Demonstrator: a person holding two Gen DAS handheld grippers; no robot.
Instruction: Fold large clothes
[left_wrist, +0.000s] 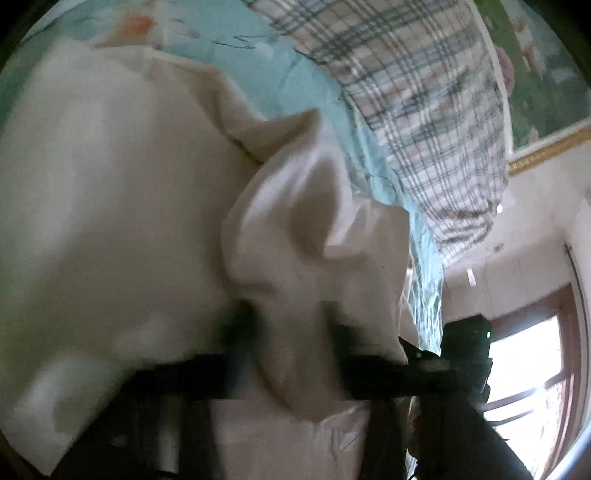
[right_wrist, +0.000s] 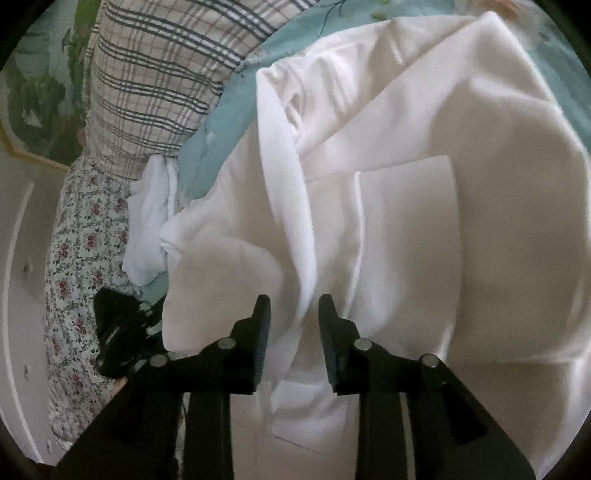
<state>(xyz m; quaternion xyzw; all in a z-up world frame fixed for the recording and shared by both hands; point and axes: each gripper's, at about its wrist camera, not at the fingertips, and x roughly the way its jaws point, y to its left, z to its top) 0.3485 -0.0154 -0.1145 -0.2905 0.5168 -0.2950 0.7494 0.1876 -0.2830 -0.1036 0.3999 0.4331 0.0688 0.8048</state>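
A large white garment (left_wrist: 110, 184) lies spread over a light blue bed sheet (left_wrist: 258, 48). In the blurred left wrist view, a raised fold of it runs down between the fingers of my left gripper (left_wrist: 291, 332), which is shut on the cloth. In the right wrist view the same garment (right_wrist: 406, 221) shows a patch pocket and a long front edge. My right gripper (right_wrist: 293, 310) hovers just above that edge. Its jaws stand apart and the pads do not press on the fabric.
A plaid quilt (right_wrist: 155, 74) is heaped at the far side of the bed, also seen as the plaid quilt (left_wrist: 424, 110). A second white cloth (right_wrist: 151, 221) and floral fabric (right_wrist: 74, 258) lie at the left. A bright window (left_wrist: 528, 362) is at the right.
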